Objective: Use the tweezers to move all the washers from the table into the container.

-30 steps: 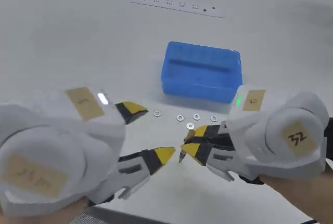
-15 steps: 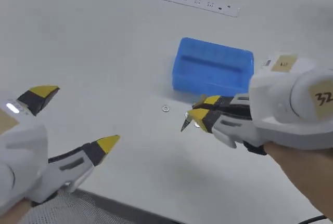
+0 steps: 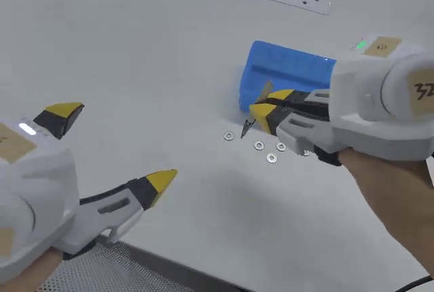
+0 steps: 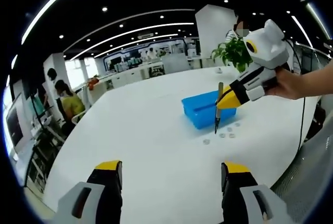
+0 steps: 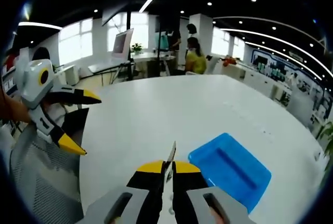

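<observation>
open-plan office: curved ceiling light strips (image 4: 135,29), monitor (image 5: 124,41), potted plant (image 4: 229,53), seated person (image 5: 195,57), big white table (image 5: 156,109).

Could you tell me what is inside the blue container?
The blue container shows a bare floor; in the head view the right gripper, holding tweezers, covers its near-right corner.

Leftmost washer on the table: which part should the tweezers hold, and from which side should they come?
Take the leftmost washer by its rim, from above: one tip of the tweezers through the hole, the other outside the ring. It lies flat on the table, so its thin edge probably offers little to pinch sideways. It lies apart from the other washers, so nothing crowds it.
</observation>
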Tool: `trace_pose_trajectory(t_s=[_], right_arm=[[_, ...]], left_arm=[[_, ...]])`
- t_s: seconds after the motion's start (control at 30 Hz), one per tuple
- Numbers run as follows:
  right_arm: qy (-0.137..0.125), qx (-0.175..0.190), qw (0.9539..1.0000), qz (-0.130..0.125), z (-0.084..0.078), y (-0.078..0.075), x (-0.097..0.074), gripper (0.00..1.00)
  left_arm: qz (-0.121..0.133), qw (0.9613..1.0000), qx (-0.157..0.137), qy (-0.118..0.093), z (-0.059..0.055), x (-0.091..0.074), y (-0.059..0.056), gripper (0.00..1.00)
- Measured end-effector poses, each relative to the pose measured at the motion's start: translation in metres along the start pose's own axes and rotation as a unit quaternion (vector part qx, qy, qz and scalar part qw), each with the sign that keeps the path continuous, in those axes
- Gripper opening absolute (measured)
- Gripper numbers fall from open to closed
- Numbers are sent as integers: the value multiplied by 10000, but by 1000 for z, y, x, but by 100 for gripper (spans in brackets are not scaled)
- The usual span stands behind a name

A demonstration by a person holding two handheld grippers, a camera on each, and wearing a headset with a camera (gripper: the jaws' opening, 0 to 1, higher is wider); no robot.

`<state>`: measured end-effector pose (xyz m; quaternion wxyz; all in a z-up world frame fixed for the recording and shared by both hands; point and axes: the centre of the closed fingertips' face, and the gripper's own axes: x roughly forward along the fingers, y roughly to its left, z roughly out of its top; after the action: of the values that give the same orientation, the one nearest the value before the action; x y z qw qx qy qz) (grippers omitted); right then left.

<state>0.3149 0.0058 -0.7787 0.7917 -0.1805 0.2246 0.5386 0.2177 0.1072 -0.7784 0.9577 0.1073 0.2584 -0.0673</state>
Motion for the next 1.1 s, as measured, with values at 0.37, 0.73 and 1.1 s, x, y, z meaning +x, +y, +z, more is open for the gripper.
trace_pose_trajectory(t_s=[0.37, 0.73, 1.1], right_arm=[[-95, 204, 9997, -34, 2, -4, 13, 1], [-10, 44, 10000, 16, -5, 0, 24, 2], [-85, 94, 9999, -13, -5, -3, 30, 2]], left_arm=[[66, 9999, 62, 69, -1, 0, 2, 80], [52, 9999, 40, 123, -4, 2, 3, 79], [54, 9997, 104, 224, -8, 4, 3, 78]])
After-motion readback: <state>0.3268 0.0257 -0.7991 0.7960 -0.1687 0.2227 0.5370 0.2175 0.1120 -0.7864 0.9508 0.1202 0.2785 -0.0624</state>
